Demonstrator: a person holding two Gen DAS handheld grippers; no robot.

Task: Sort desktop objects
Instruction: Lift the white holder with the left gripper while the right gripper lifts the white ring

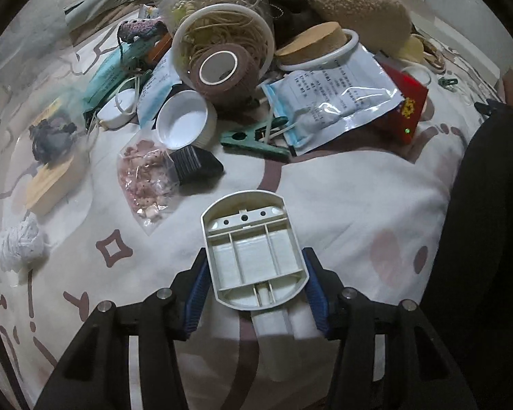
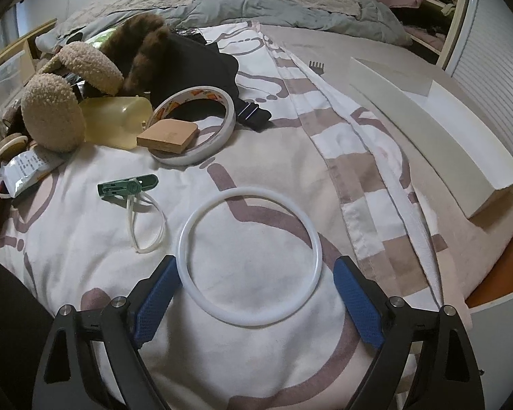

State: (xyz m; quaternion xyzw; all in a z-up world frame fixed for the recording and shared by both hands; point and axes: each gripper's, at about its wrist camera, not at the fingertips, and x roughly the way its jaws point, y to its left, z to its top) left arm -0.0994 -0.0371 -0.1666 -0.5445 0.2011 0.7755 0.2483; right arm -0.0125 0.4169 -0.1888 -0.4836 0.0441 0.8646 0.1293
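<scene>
A white plastic case (image 1: 253, 239) with ribbed compartments hangs just above the patterned bed sheet (image 1: 342, 198). My left gripper (image 1: 255, 254) is shut on it, a blue pad against each long side. In the right wrist view a thin white ring (image 2: 188, 283) lies flat on the sheet. My right gripper (image 2: 255, 260) stands open around the ring's near half. Its left pad is close beside the rim and its right pad is well apart from it.
Beyond the case lies a pile: a brown tape roll (image 1: 222, 68), a white bowl (image 1: 184, 121), a green clip (image 1: 253, 143), mask packets (image 1: 328, 99), a bag of pink stones (image 1: 147, 177). The right view shows a white box lid (image 2: 437, 130), a tape ring (image 2: 201, 150), a wooden block (image 2: 167, 135), a green clip (image 2: 126, 184) and fluffy slippers (image 2: 51, 116).
</scene>
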